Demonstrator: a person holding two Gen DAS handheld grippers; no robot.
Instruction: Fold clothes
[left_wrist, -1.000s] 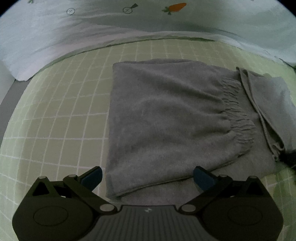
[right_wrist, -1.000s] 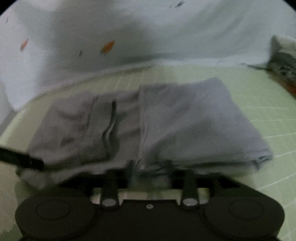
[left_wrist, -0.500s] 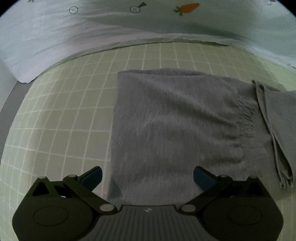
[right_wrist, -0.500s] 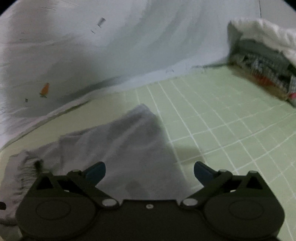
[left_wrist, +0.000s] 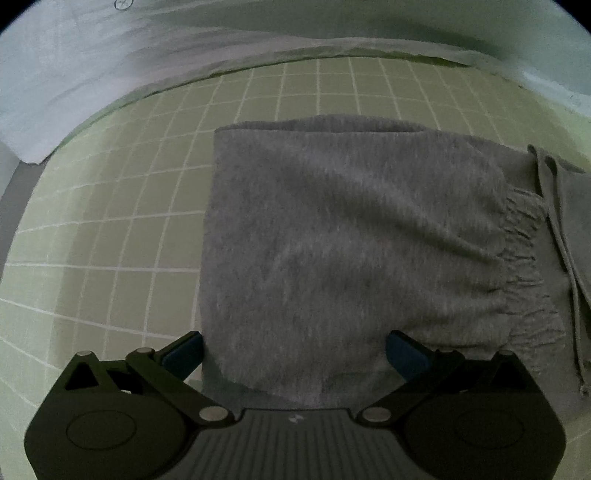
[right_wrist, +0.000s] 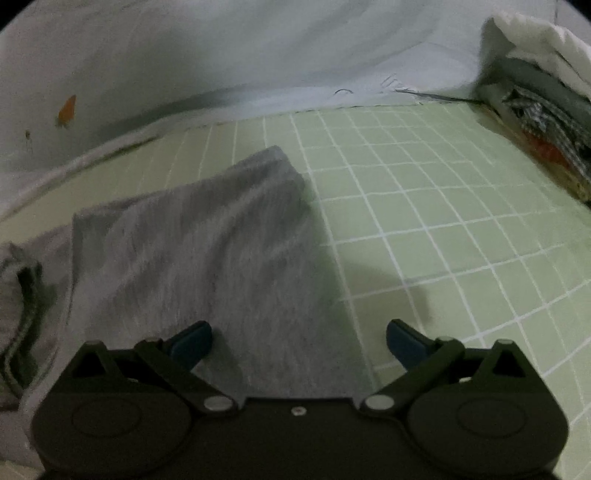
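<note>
A grey knit garment (left_wrist: 351, 236) lies folded flat on the green checked sheet (left_wrist: 110, 221), its gathered waistband (left_wrist: 524, 258) toward the right in the left wrist view. My left gripper (left_wrist: 295, 354) hovers over the garment's near left corner, jaws wide apart, nothing pinched. In the right wrist view the same grey garment (right_wrist: 207, 266) spreads from the centre to the left, with its right edge running between the fingers. My right gripper (right_wrist: 299, 341) stands open over that edge, its blue pads (right_wrist: 192, 341) clear of the cloth.
A pale quilt with carrot prints (right_wrist: 147, 74) is bunched along the far side of the sheet (right_wrist: 443, 221). A stack of folded clothes (right_wrist: 543, 110) sits at the far right. Bare checked sheet stretches left of the garment and to its right.
The right gripper let go of the garment's near edge, opened wide and swung right toward its right edge. The left gripper stayed open and drew closer over the garment's left part.
</note>
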